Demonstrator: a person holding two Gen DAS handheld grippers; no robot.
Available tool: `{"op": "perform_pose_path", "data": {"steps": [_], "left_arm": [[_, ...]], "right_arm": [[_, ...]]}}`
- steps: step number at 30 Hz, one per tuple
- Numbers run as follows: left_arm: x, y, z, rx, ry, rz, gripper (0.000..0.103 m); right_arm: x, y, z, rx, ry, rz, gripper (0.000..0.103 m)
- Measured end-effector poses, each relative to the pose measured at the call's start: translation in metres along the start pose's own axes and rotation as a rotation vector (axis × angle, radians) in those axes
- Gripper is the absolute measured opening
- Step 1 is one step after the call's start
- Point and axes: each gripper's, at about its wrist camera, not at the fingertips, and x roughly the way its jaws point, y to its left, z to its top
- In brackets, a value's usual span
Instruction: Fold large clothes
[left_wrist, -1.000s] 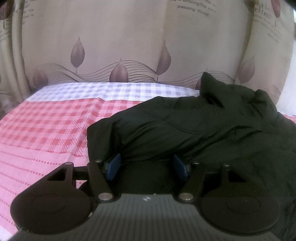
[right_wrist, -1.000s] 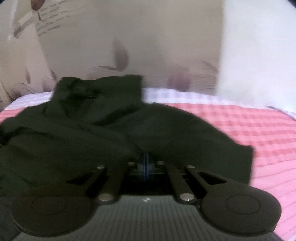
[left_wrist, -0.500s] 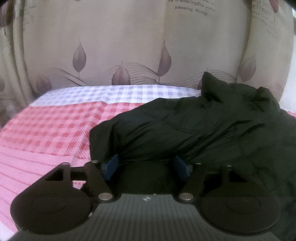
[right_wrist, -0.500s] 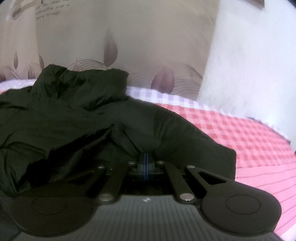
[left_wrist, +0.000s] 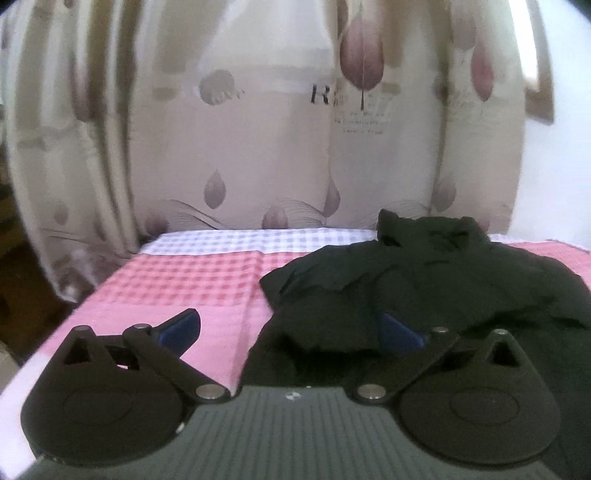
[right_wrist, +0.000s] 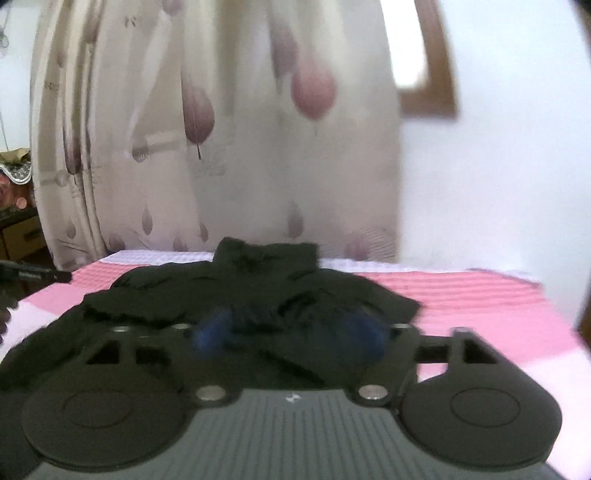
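A large black garment (left_wrist: 424, 280) lies bunched and partly folded on the pink checked bed (left_wrist: 192, 284). My left gripper (left_wrist: 291, 328) is open wide and empty, held above the garment's near left edge, with one blue pad (left_wrist: 177, 326) over the bedsheet. In the right wrist view the same garment (right_wrist: 258, 288) lies ahead. My right gripper (right_wrist: 288, 332) is open and empty above the garment's near edge; its blue pads (right_wrist: 212, 332) are blurred by motion.
A beige leaf-print curtain (left_wrist: 258, 129) hangs behind the bed. A white wall (right_wrist: 498, 166) is at the right. The bed's left edge drops to a dark floor (left_wrist: 22, 288). A dark object (right_wrist: 33, 275) pokes in at the left of the right wrist view.
Both grippers have pulled back and up from the garment. The right gripper, shut on the fabric before, has opened and let go. The left gripper has opened wider.
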Motion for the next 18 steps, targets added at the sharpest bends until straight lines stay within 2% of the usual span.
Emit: {"op": "perform_pose_path", "data": {"steps": [5,8,14,18], "left_arm": [[-0.072,0.007,-0.025,-0.015,-0.021,0.011,0.103],[-0.102,0.009,-0.043,-0.019,-0.003,-0.004,0.103],[-0.144,0.016,-0.086,-0.001,0.014,-0.007,0.103],[-0.159,0.029,-0.111,-0.020,0.028,-0.015,0.103]], "right_arm": [[-0.089,-0.002,-0.028,-0.036,-0.026,-0.142,0.080],[-0.119,-0.011,-0.049,0.010,-0.012,-0.176,0.081],[-0.145,-0.027,-0.104,0.209,0.037,-0.214,0.082],[-0.149,-0.040,-0.140,0.416,0.100,-0.179,0.082]]}}
